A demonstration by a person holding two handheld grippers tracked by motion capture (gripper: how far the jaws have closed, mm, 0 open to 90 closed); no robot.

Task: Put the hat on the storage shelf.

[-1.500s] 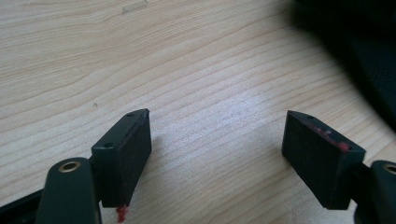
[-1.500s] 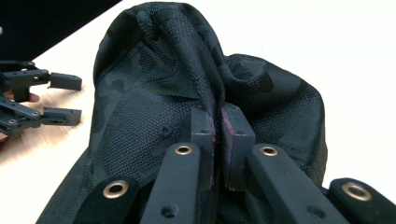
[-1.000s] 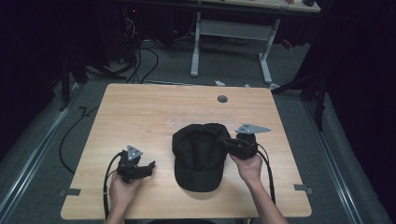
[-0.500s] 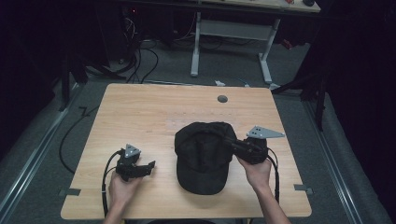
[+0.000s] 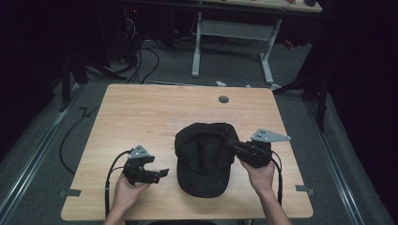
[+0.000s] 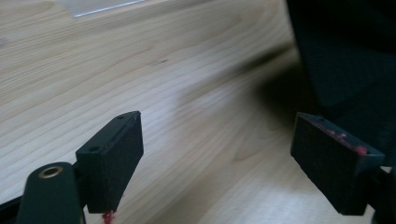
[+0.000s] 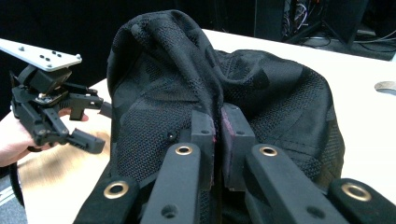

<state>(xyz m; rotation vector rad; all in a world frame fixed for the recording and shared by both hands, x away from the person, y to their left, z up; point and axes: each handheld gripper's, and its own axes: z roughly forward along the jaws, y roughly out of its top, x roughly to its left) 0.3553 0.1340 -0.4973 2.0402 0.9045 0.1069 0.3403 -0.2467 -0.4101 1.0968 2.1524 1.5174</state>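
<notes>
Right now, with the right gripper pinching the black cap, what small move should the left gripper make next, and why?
Probably ease the left gripper toward the black cap's brim and close on its near edge. The right gripper is shut on a fold of the black cap, while the left one's jaws, which have just been opening, stand wide apart over bare table beside the brim.

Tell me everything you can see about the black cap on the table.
The black cap is a baseball-style cap of dark mesh-like fabric, with a rounded crown and a curved brim pointing toward the person. It rests on the wooden table, near its front edge. The right gripper is shut on a pinched fold of the crown, bunching the cloth upward. The left gripper sits beside the brim, open, not touching it.
</notes>
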